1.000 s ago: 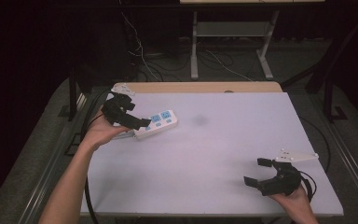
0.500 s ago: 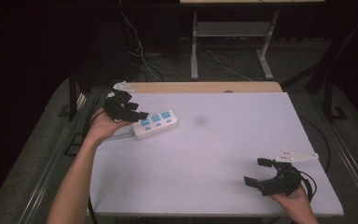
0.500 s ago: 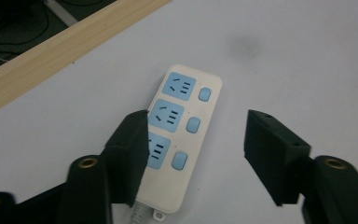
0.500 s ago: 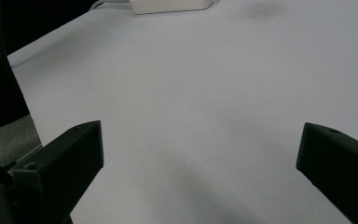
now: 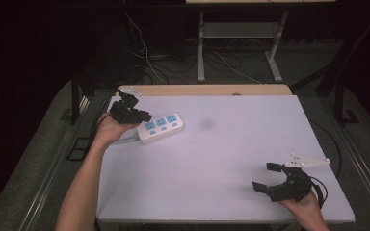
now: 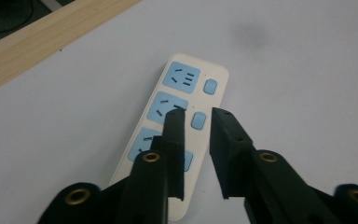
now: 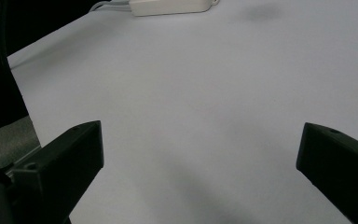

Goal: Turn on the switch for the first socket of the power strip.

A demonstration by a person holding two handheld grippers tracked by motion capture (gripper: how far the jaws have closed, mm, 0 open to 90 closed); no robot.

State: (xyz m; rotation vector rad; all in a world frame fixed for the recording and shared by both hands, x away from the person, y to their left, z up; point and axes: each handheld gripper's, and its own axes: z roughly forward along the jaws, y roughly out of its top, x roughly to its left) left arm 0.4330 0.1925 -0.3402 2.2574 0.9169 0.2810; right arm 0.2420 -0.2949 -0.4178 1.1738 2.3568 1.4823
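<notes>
A white power strip (image 5: 161, 127) with three blue sockets lies flat at the back left of the white table (image 5: 212, 159). My left gripper (image 5: 144, 116) hovers over its left end. In the left gripper view the jaws stand a narrow gap apart above the power strip (image 6: 182, 93) with nothing between them, the left gripper (image 6: 198, 112) pointing along its middle socket and switch. My right gripper (image 5: 264, 176) rests near the front right corner, wide open and empty. The right gripper (image 7: 200, 140) faces bare table, with the power strip (image 7: 170, 5) far off at the top.
A wooden strip (image 5: 202, 90) runs along the table's back edge. A faint dark smudge (image 5: 205, 124) marks the table right of the power strip. The strip's white cable (image 5: 123, 140) leads off to the left edge. Metal legs and cables (image 5: 221, 62) stand on the floor behind.
The left hand and gripper have shifted slightly back and to the left over the power strip's end. The strip and the right gripper have stayed put.
</notes>
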